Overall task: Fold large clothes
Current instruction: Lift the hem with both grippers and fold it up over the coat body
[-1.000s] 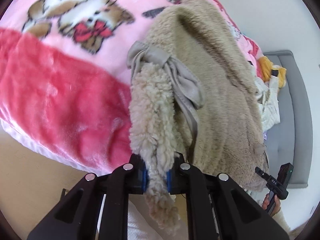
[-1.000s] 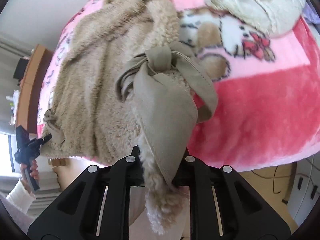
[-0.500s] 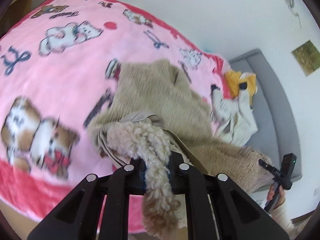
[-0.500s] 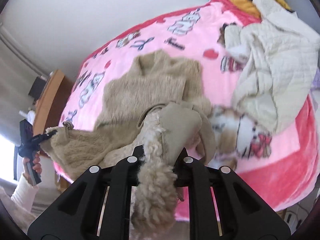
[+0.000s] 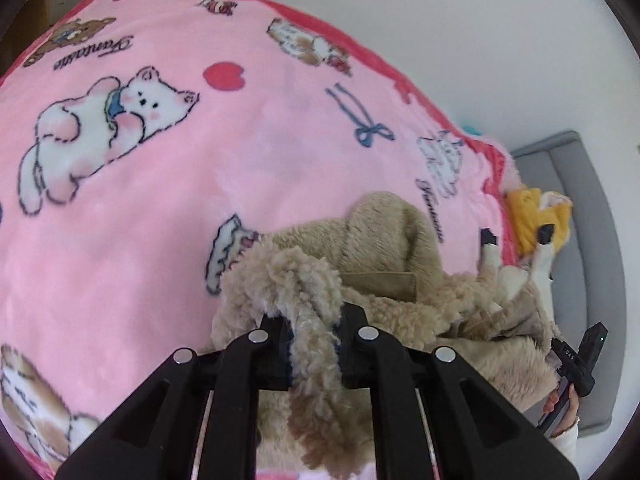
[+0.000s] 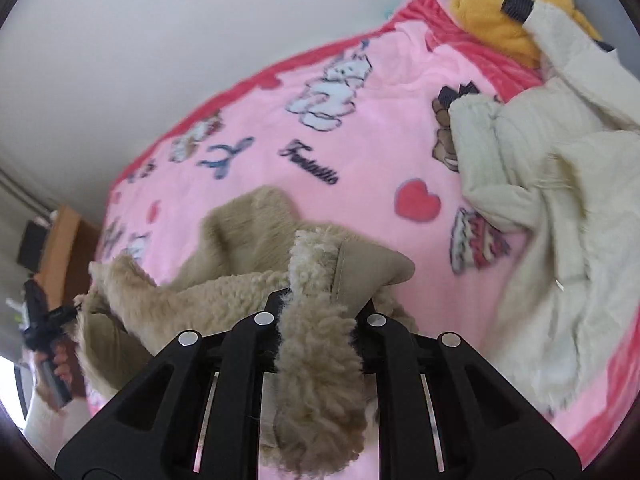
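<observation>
A tan fleece coat [image 5: 384,240] with a curly lining lies bunched on the pink cartoon blanket [image 5: 160,160]. My left gripper [image 5: 314,326] is shut on a curly hem corner of it, and the tuft hangs down between the fingers. My right gripper [image 6: 320,312] is shut on the other corner of the tan fleece coat [image 6: 248,240], where a smooth tan flap sticks up. The coat's lower part is folded over toward its far end. Each gripper shows at the edge of the other's view: the right gripper [image 5: 576,360], the left gripper [image 6: 40,320].
A cream quilted jacket [image 6: 560,200] lies heaped on the pink blanket [image 6: 360,140] to the right. A yellow plush toy [image 6: 496,12] sits by the grey headboard [image 5: 592,240]. A white wall runs behind the bed. Wooden furniture [image 6: 60,248] stands at the left.
Both grippers have carried the coat's hem corners away from the bed's near edge toward its far side, folding the coat over itself. Both grips stayed shut.
</observation>
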### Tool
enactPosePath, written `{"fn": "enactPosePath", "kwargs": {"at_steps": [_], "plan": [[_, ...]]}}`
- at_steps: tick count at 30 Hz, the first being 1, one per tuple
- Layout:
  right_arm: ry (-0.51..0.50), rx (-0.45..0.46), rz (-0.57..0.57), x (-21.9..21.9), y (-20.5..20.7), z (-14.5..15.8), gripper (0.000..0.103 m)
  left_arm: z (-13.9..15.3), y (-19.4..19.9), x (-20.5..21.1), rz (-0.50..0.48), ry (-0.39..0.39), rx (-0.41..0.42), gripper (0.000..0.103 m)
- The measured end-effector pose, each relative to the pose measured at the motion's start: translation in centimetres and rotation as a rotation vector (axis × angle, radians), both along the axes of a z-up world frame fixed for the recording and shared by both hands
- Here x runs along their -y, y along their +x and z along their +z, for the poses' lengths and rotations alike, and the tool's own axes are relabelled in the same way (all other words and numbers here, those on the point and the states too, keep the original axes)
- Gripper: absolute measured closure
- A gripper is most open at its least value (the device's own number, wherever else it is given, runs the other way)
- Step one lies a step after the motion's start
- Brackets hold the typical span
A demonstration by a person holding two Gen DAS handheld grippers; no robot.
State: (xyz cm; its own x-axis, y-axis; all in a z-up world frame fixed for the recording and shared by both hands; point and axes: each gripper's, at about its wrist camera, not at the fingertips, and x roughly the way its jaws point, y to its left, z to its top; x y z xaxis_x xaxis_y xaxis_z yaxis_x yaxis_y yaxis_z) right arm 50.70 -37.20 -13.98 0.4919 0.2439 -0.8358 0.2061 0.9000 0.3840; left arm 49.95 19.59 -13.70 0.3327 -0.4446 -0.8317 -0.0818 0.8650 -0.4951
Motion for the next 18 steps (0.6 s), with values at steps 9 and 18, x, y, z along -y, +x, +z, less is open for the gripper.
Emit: {"fn": "enactPosePath", "kwargs": {"at_steps": [9,18], "plan": [[0.063,-0.145,-0.127,0.7,8.9,-10.0,0.090,-9.1,7.5,0.3,0.119,0.022,-0.156,0.091],[0.149,-0.208,-0.022,0.1,11.0,-9.8,0.048,-11.4,9.6,2.8,0.082,0.137,-0.185,0.089]]}}
